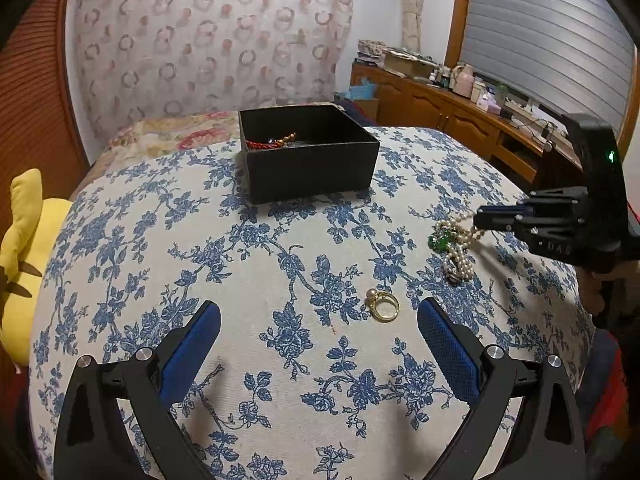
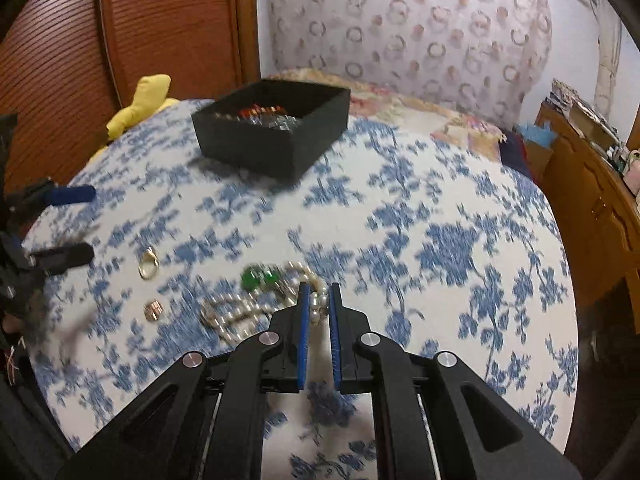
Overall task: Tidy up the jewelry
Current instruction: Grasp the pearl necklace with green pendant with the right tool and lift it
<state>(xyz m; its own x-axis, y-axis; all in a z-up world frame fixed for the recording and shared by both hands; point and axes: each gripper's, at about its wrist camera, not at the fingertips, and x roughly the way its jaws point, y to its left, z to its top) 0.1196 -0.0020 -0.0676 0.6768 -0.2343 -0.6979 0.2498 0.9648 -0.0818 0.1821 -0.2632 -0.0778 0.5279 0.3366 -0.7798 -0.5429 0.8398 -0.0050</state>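
A black open box (image 1: pixel 308 152) sits at the far middle of the blue-flowered cloth, with red and orange beads inside; it also shows in the right wrist view (image 2: pixel 272 128). My left gripper (image 1: pixel 318 328) is open above the cloth, with a gold pearl ring (image 1: pixel 385 305) between its fingers. My right gripper (image 2: pixel 319 294) is shut on a pearl necklace (image 2: pixel 240 314) with green stones (image 2: pixel 258 277); in the left wrist view the right gripper (image 1: pixel 480 220) holds the necklace (image 1: pixel 456 250) at the right. A second gold ring (image 2: pixel 154 311) lies near the first ring (image 2: pixel 148 266).
A yellow plush toy (image 1: pixel 24 248) lies at the cloth's left edge. A wooden cabinet (image 1: pixel 448 116) with clutter stands at the right, a patterned curtain (image 1: pixel 208 40) behind. A floral cushion (image 1: pixel 172 136) lies beyond the box.
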